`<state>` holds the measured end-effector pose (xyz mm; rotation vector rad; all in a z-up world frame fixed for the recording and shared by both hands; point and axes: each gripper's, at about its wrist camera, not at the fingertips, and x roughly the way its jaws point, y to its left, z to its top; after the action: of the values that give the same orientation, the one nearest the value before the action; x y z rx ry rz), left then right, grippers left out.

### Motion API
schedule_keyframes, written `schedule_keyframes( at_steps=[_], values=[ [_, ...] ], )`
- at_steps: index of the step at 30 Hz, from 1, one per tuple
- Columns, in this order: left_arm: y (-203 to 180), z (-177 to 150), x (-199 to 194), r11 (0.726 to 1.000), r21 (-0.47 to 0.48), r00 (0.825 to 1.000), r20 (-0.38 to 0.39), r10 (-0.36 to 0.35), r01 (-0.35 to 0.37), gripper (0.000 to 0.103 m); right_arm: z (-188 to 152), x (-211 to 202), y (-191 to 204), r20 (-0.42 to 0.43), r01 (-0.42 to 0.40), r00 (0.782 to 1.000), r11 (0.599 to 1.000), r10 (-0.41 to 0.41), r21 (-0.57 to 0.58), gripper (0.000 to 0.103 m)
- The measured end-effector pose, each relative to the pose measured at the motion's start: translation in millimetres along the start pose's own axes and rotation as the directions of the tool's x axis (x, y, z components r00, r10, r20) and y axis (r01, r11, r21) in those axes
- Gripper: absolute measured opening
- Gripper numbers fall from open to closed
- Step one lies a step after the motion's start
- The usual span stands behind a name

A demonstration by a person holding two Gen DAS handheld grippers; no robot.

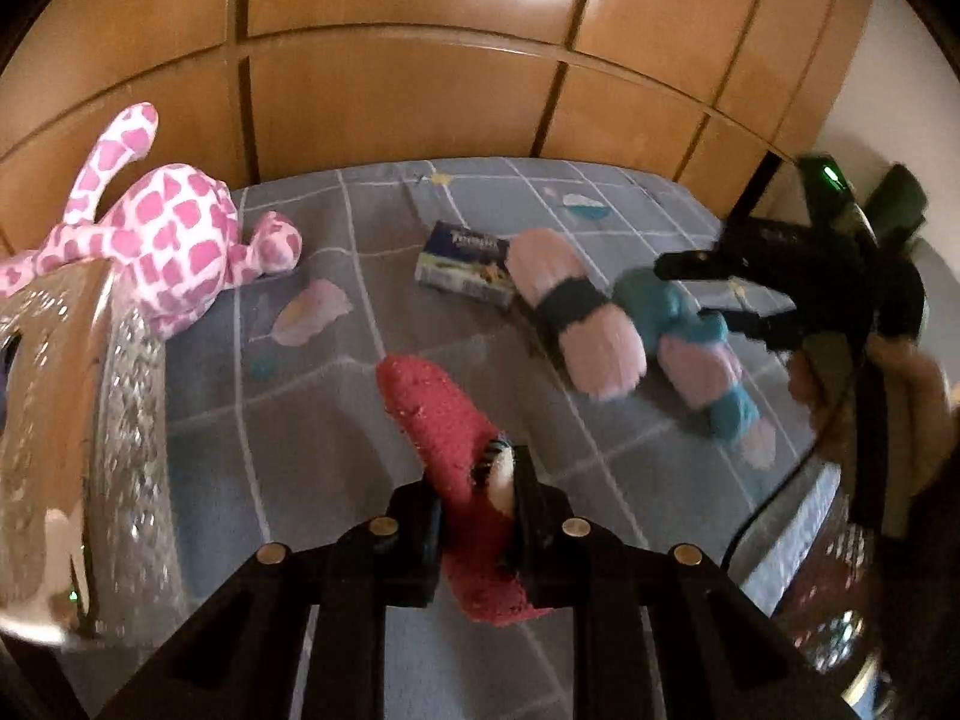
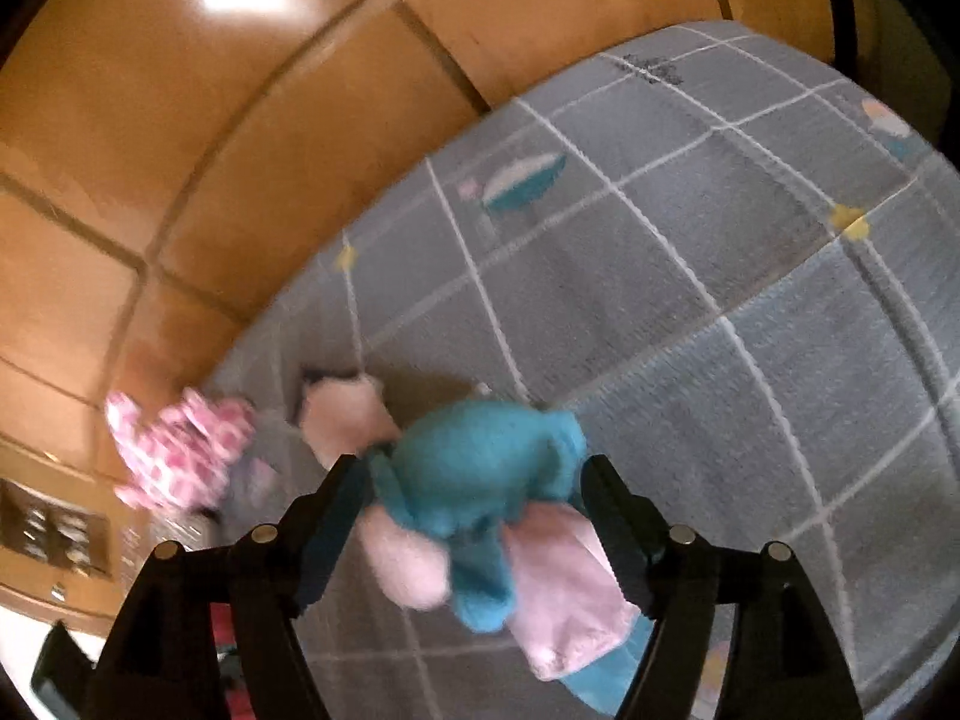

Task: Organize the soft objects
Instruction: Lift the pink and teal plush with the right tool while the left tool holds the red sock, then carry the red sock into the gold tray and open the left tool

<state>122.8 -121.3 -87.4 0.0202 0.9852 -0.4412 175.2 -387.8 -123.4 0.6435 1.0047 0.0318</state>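
Grey checked bedspread point(image 1: 336, 420), wooden wardrobe point(image 1: 390, 90) behind. Left gripper point(image 1: 477, 510) jaws clamped on red fuzzy sock point(image 1: 438, 420), frame bottom centre. Right gripper point(image 2: 474, 498) jaws apart around teal-pink sock bundle point(image 2: 480, 480); contact unclear. Both light, soft, squashy: grip mid-bundle.

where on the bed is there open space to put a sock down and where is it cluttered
Bare gray bedspread lies between the pink giraffe plush and the red sock held by the left gripper. The far strip along the wooden wardrobe is also free. It is crowded on the right: tissue pack, pink sock roll, teal-and-pink sock, right gripper.
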Motion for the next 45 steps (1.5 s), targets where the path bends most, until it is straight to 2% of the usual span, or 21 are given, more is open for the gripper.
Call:
schedule_keyframes(
  at_steps=[3, 5, 9, 12, 13, 16, 17, 19, 21, 27, 33, 37, 45],
  values=[
    [-3, -11, -10, 1.0, 0.015, 1.0, 0.019, -0.014, 0.014, 0.019, -3, -2, 8, -0.06, 0.039, 0.997, 0.996, -0.043, -0.076, 0.076],
    [-4, -17, -16, 0.999, 0.027, 0.999, 0.028, -0.029, 0.028, 0.019, -5, -4, 13, -0.084, 0.098, 0.99, 0.985, -0.111, -0.141, 0.076],
    [-4, -24, -22, 0.998, 0.025, 0.998, 0.034, -0.055, 0.054, 0.019, -9, 7, 23, -0.142, 0.214, 0.955, 0.936, -0.261, -0.279, 0.076],
    [-5, -29, -26, 0.997, 0.026, 0.997, 0.03, -0.071, 0.07, 0.019, -11, 22, 24, -0.128, 0.284, 0.932, 0.903, -0.339, -0.321, 0.076],
    [-5, -31, -28, 0.997, 0.025, 0.997, 0.031, -0.074, 0.073, 0.019, -10, 28, 25, -0.132, 0.288, 0.929, 0.9, -0.345, -0.328, 0.074],
    [-7, -35, -32, 0.997, 0.028, 0.996, 0.037, -0.076, 0.075, 0.019, -6, 35, 19, -0.119, 0.278, 0.941, 0.926, -0.316, -0.256, 0.032],
    [-7, -37, -34, 0.997, 0.033, 0.996, 0.044, -0.072, 0.071, 0.019, -8, 40, 17, -0.122, 0.29, 0.937, 0.925, -0.326, -0.244, 0.032],
    [-7, -40, -38, 0.997, 0.04, 0.996, 0.059, -0.069, 0.066, 0.019, -18, 46, 15, -0.062, 0.344, 0.926, 0.899, -0.373, -0.27, 0.032],
    [-4, -41, -38, 0.997, 0.04, 0.996, 0.058, -0.065, 0.062, 0.019, -20, 46, 18, -0.048, 0.363, 0.919, 0.886, -0.392, -0.289, 0.032],
    [3, -37, -33, 0.998, 0.009, 0.997, 0.04, -0.066, 0.066, 0.019, -20, 42, 10, -0.055, 0.34, 0.929, 0.904, -0.365, -0.259, 0.033],
    [18, -6, -37, 0.998, -0.034, 0.996, 0.063, -0.056, 0.058, 0.019, -18, 40, 7, -0.061, 0.34, 0.929, 0.907, -0.365, -0.247, 0.033],
    [35, 29, -47, 0.999, -0.048, 0.992, 0.123, -0.005, 0.011, 0.019, -18, 38, 6, -0.061, 0.345, 0.927, 0.904, -0.371, -0.254, 0.034],
    [76, 104, -41, 0.992, -0.088, 0.982, 0.162, 0.101, -0.088, 0.019, -19, 38, 13, -0.053, 0.351, 0.925, 0.899, -0.377, -0.263, 0.034]
  ],
)
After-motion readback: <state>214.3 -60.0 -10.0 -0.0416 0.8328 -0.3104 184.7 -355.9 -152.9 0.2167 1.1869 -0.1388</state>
